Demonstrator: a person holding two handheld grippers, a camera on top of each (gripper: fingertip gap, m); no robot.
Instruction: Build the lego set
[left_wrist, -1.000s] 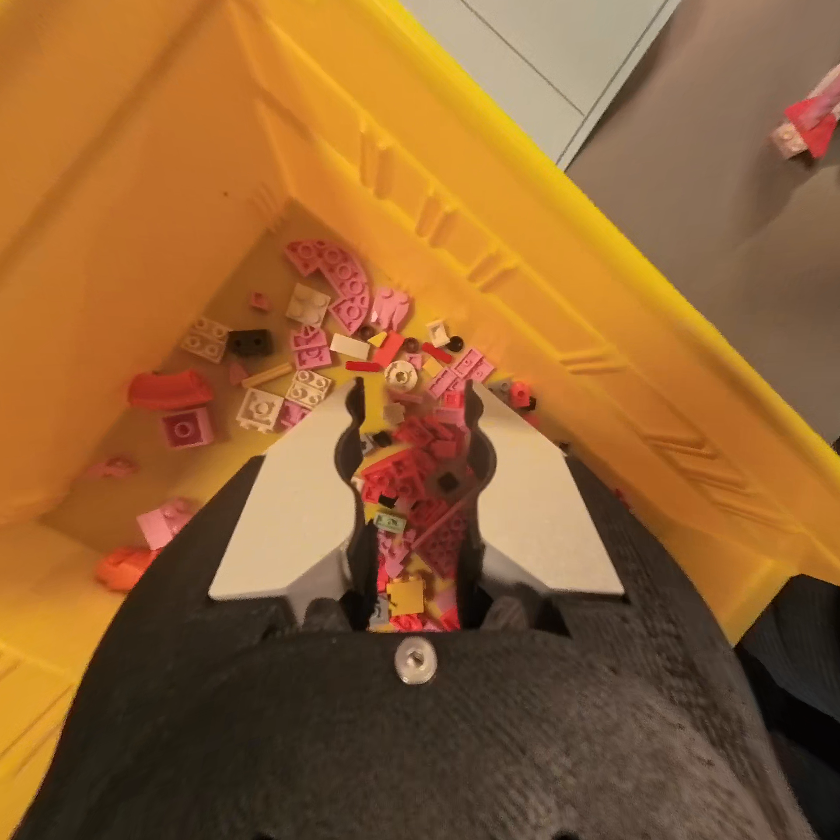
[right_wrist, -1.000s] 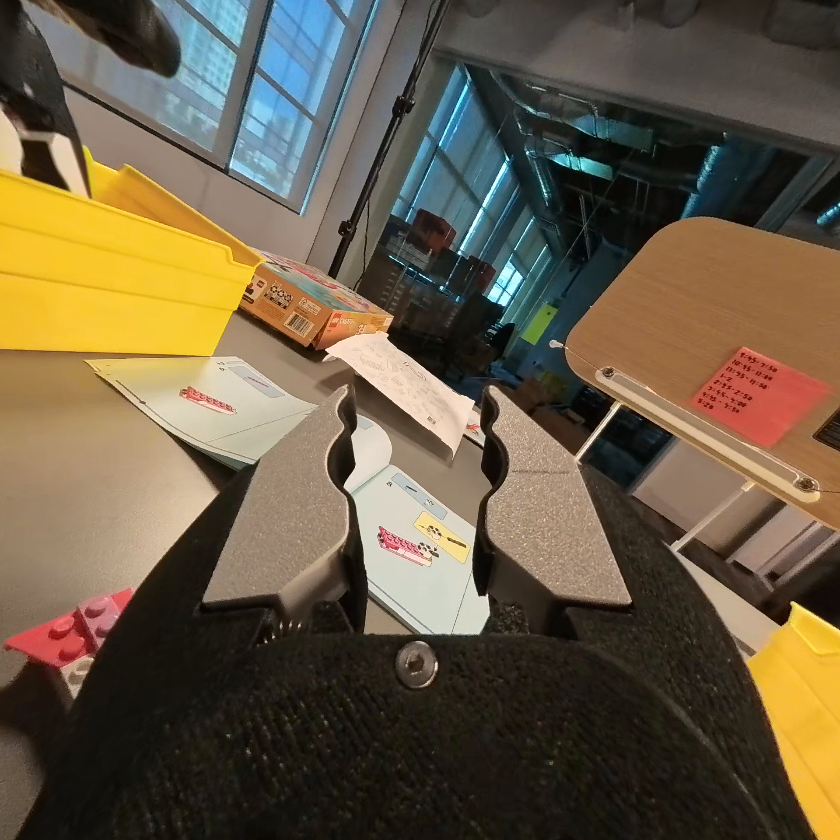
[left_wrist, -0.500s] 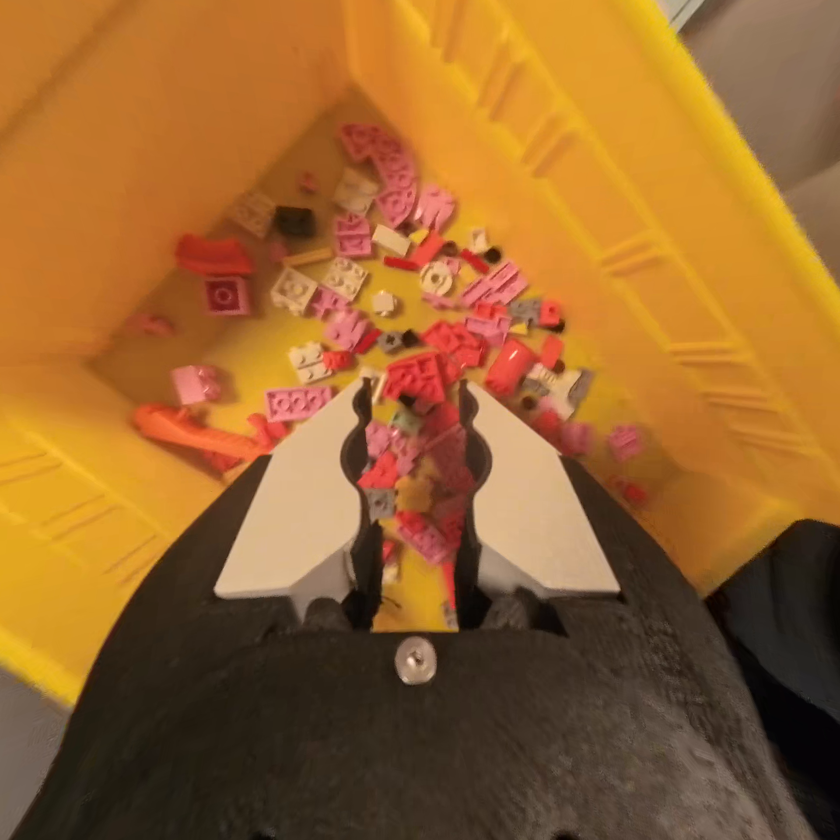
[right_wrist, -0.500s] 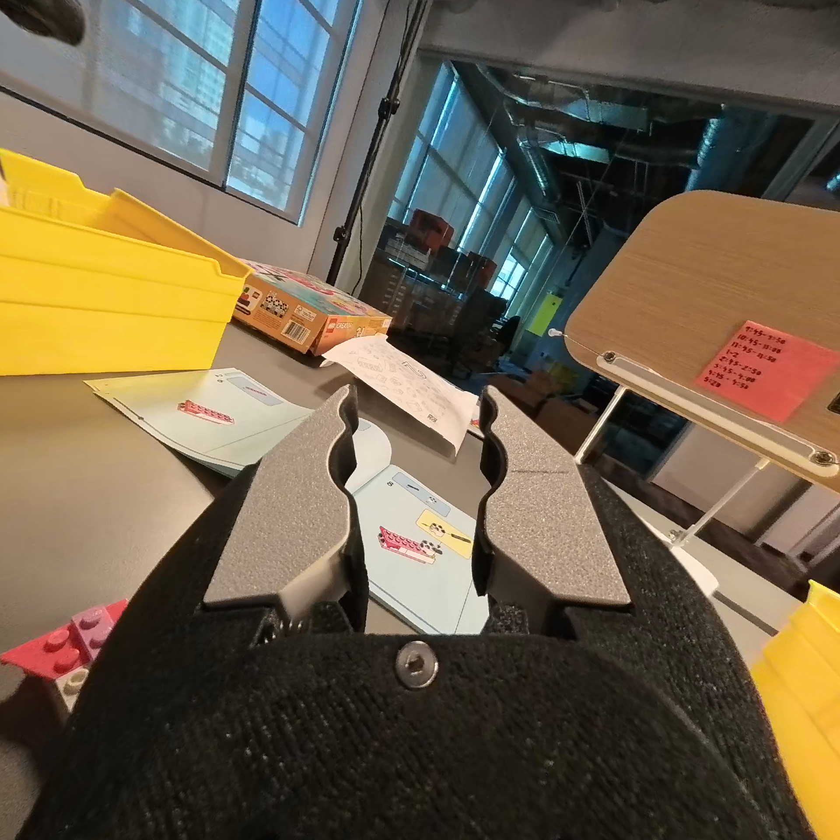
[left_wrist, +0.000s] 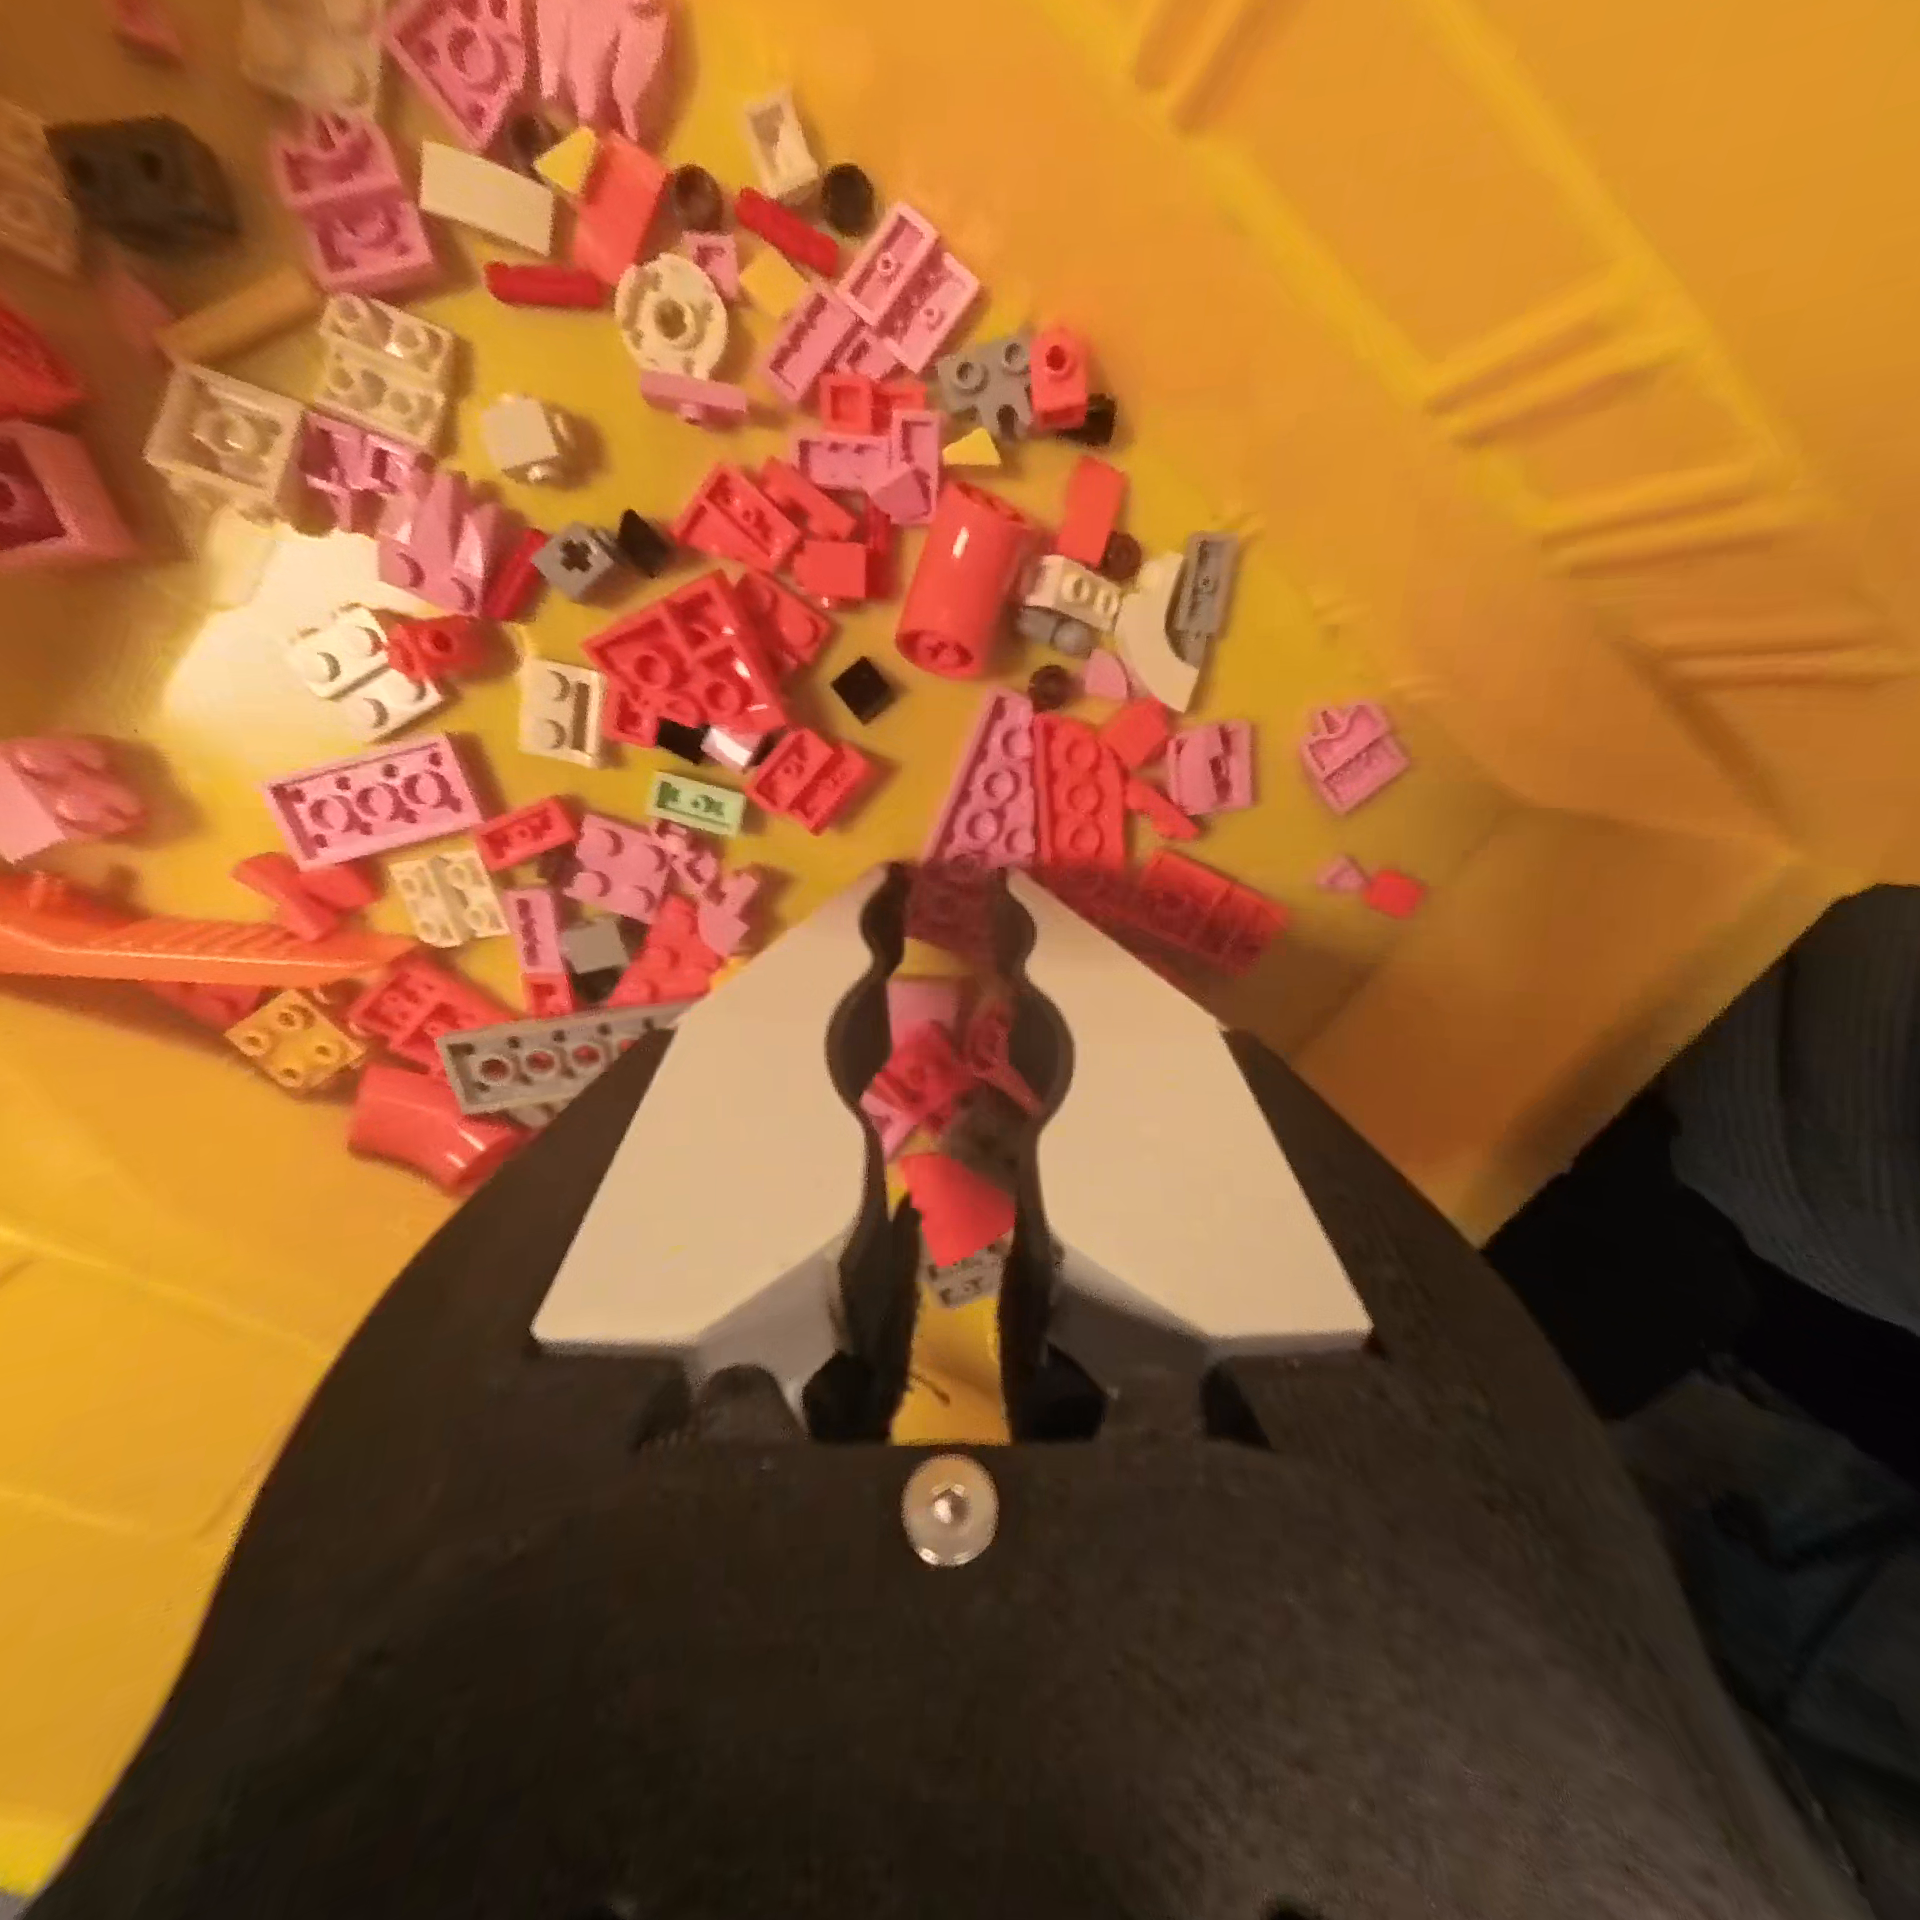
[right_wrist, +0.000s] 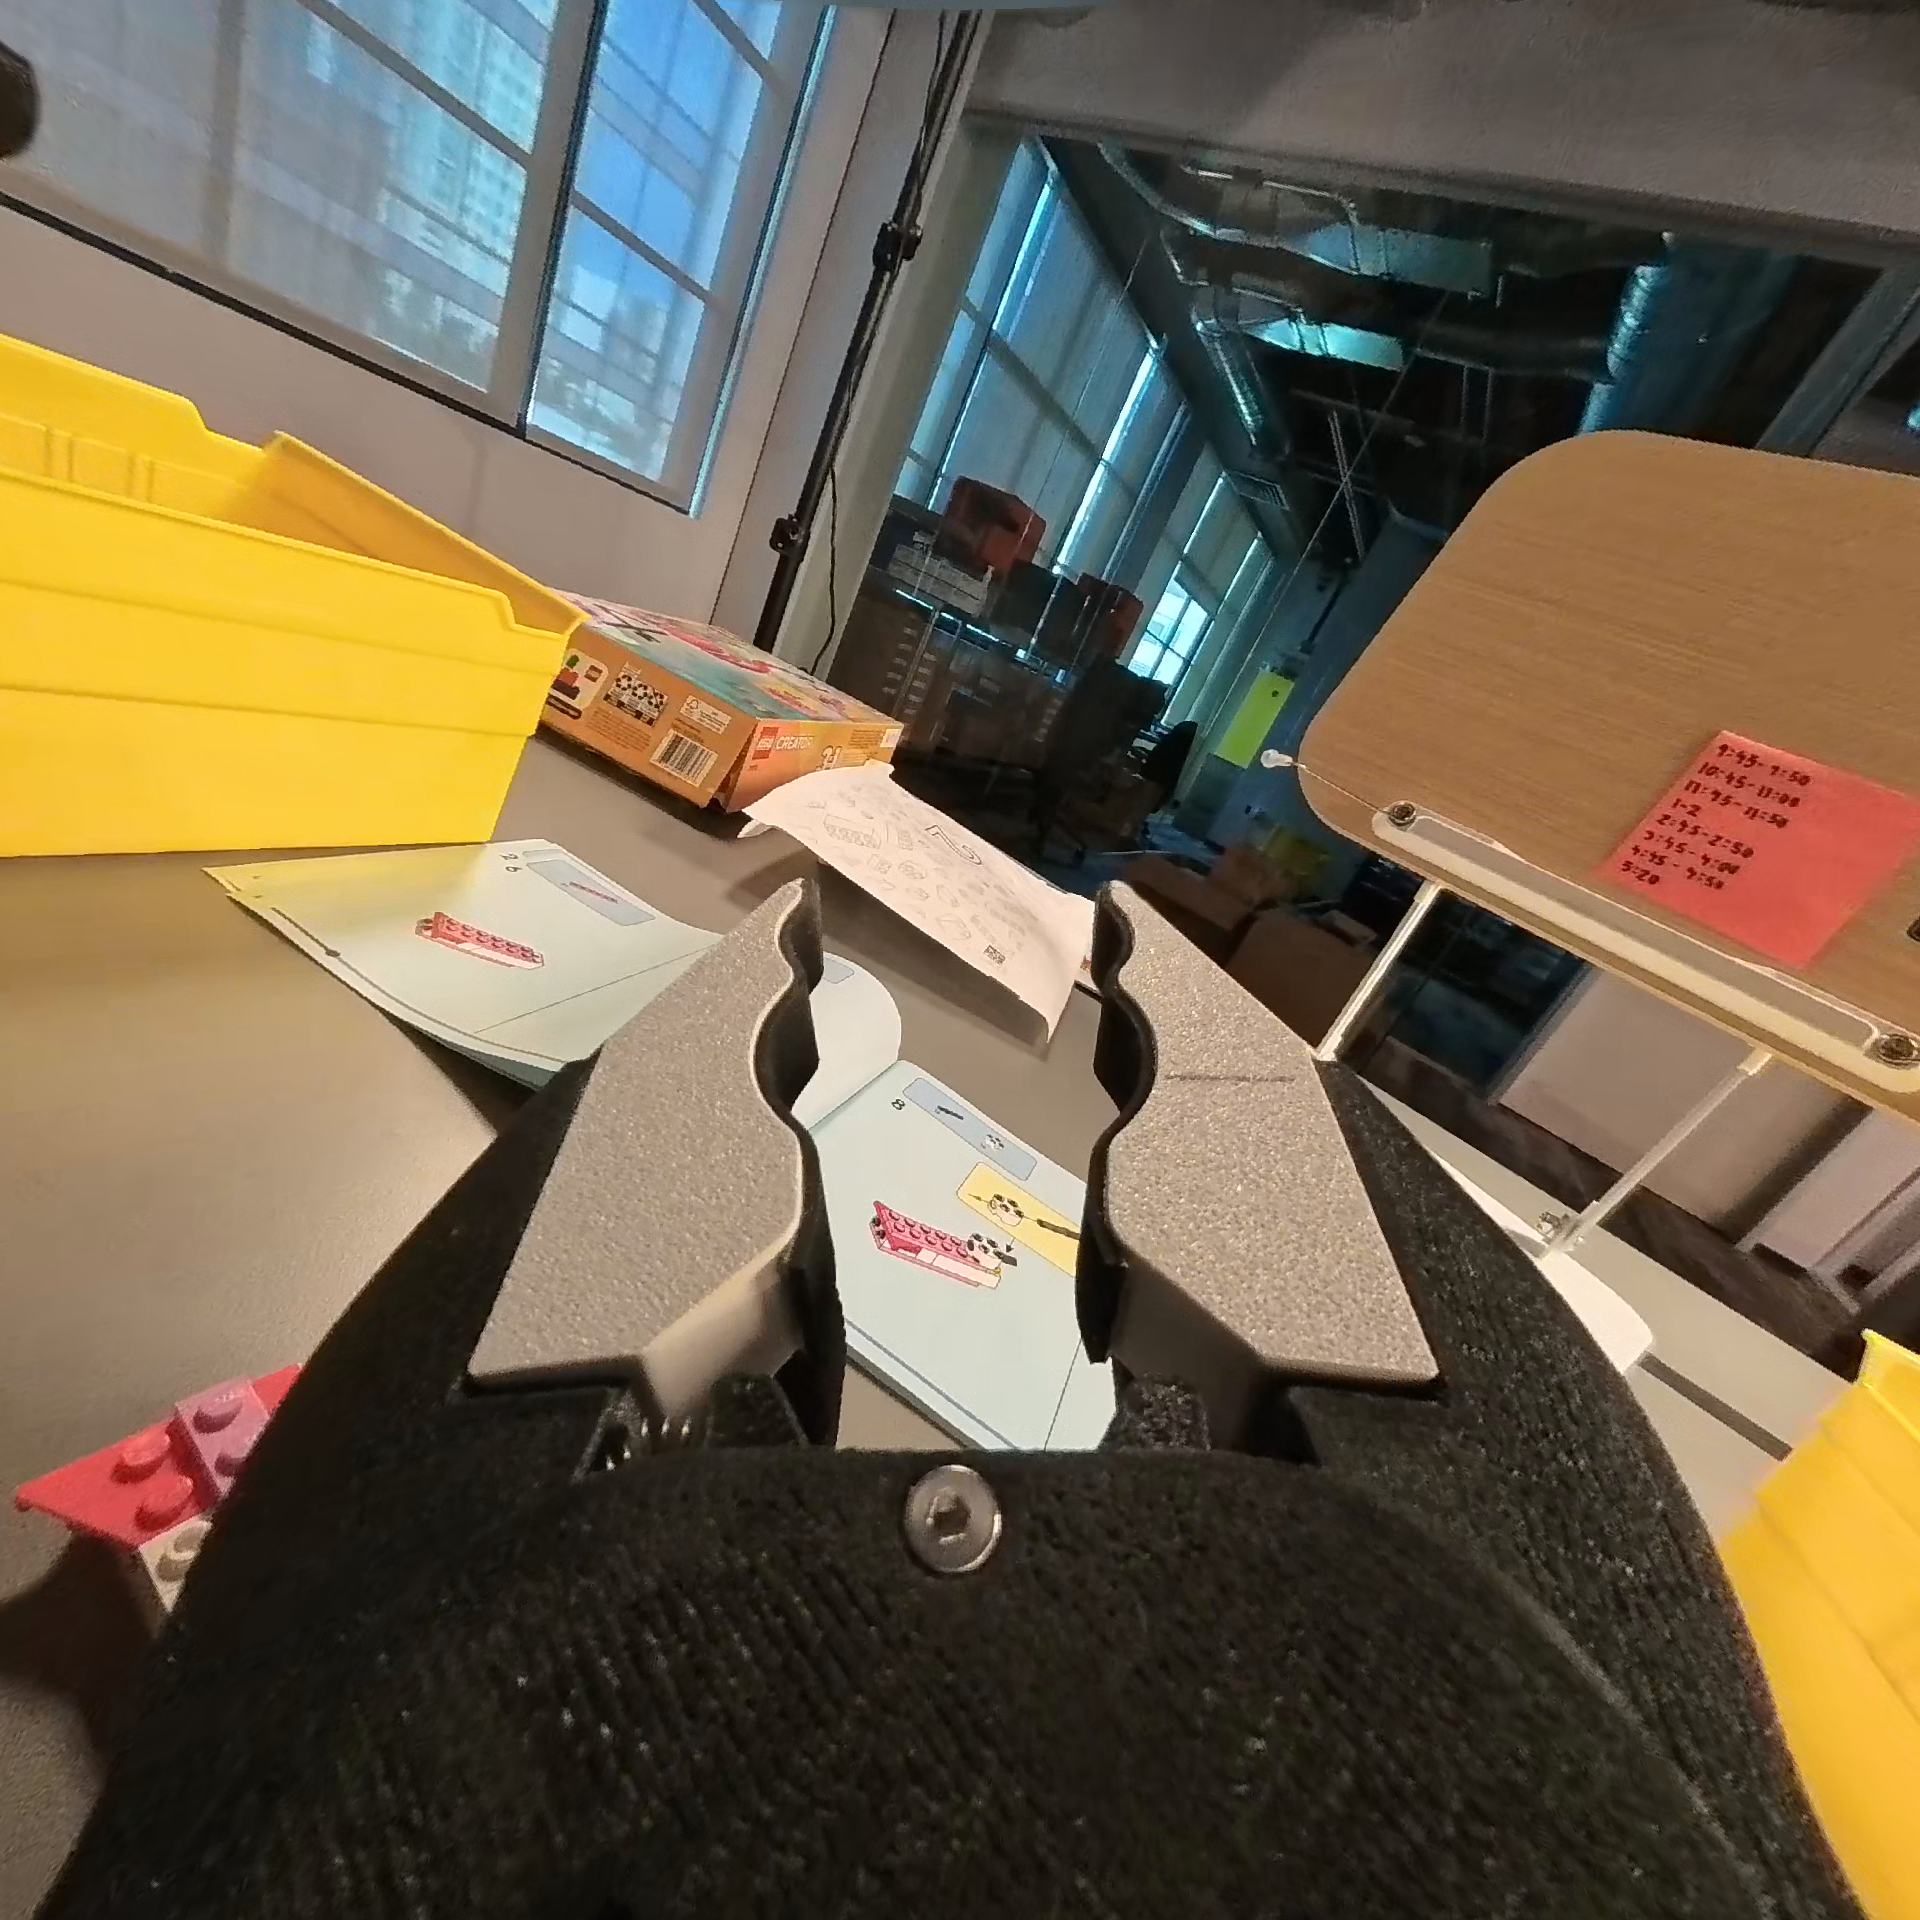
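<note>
Left wrist view, against half a second earlier: the camera sits much closer to the bricks, the yellow bin (left_wrist: 1455, 260) fills the frame with its rim out of view, and the jaws stand markedly narrower.
- Left gripper (left_wrist: 951, 883): only a slim gap is left between the fingers. A shadowed dark-red plate (left_wrist: 951, 909) spans that gap at the tips, and both tips appear to meet its edges. Motion blur softens the contact.
- Just beyond the tips: pink plate (left_wrist: 997, 790) and red plate (left_wrist: 1086, 795), side by side and touching.
- Further off: red cylinder (left_wrist: 961, 582) on its side.
- Left of the fingers: grey plate (left_wrist: 540, 1065) and a long orange piece (left_wrist: 156, 940), both on the bin floor.
- Loose red, pink, white and black bricks cover the rest of the floor.

Right wrist view, against earlier: almost unchanged, with the jaws as wide as before.
- Right gripper (right_wrist: 956, 925): fingers spread wide with nothing between them, held low over the grey table (right_wrist: 156, 1091).
- Under the gap: open instruction booklet (right_wrist: 966, 1247), flat on the table.
- Beyond the tips: white printed sheet (right_wrist: 935, 883), then a cardboard box (right_wrist: 717, 717).
- Far left: a bin's outer wall (right_wrist: 260, 707).
- Near left, beside the gripper body: small red-and-pink brick assembly (right_wrist: 145, 1465).
- Right: tilted wooden board (right_wrist: 1610, 644) bearing a pink note (right_wrist: 1766, 842).
</note>
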